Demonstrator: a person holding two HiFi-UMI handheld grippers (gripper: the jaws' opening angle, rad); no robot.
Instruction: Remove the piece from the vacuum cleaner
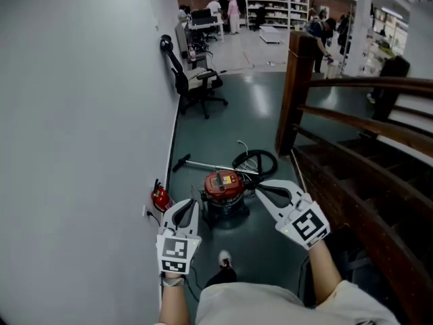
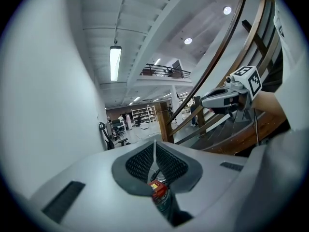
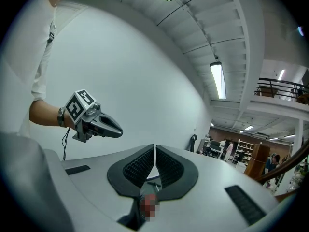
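The vacuum cleaner has a red top and a dark drum and stands on the grey-green floor beside the white wall. Its black hose coils behind it, and a silver wand lies across the floor to the left. My left gripper is held in the air just left of the vacuum in the head view, shut, with nothing between its pads. My right gripper hangs just right of it, shut and empty. In the left gripper view the red top shows below the closed jaws.
A red fire extinguisher stands against the wall left of the vacuum. A black office chair stands farther back. The wooden stair railing and its post run along the right. People stand far off by the shelves.
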